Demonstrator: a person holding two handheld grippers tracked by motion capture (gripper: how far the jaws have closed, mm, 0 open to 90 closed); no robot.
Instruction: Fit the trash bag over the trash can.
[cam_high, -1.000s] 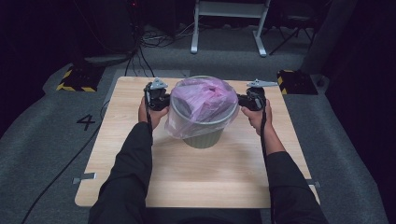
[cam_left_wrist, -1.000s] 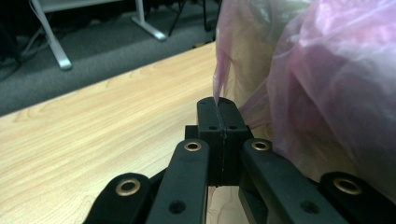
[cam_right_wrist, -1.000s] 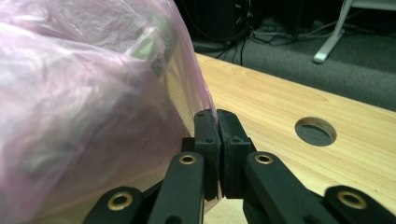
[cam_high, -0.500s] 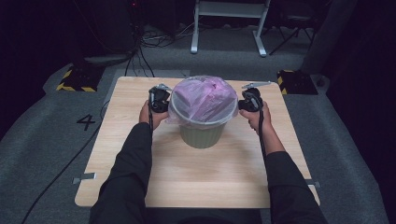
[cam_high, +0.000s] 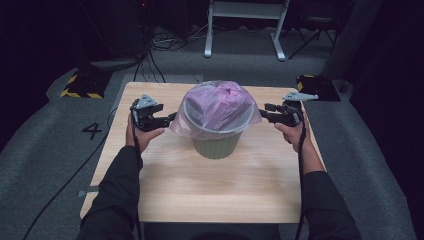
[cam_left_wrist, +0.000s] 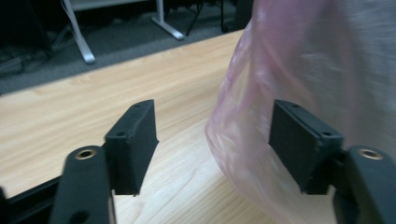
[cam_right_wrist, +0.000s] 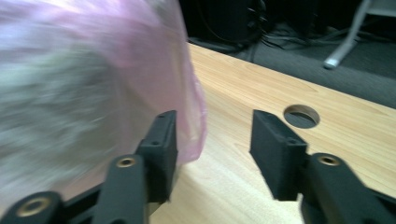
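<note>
1. Green bin (cam_high: 216, 146) sits pretty much dead centre on the wooden bench (cam_high: 200, 190), a bit toward the far half.
2. There's a pink bag (cam_high: 220, 107) lining it, draped over the rim and bunched up in the mouth of the bin, with the loose edge hanging out on both sides.
3. Left gripper (cam_high: 167, 119) is parked just left of the bin, jaws pointing in at it. In the left gripper view (cam_left_wrist: 212, 140) the 2 jaws are spread wide, and a fold of the pink bag (cam_left_wrist: 261, 116) hangs in the gap, right up against the right-hand jaw. Nothing is pinched, as far as I can tell.
4. Right gripper (cam_high: 264, 114) is on the opposite side, level with the bin rim, jaws pointing in too. In the right gripper view (cam_right_wrist: 215, 140) its jaws are also apart, and the bag's edge (cam_right_wrist: 187, 107) dangles just by the left-hand jaw, outside the gap mostly. Bare bench between the jaws.
5. That view also catches a round hole (cam_right_wrist: 301, 116) in the bench top, off behind the right-hand jaw.
6. Both bag shots are blurry, so can't say if the plastic actually touches the jaws.
</note>
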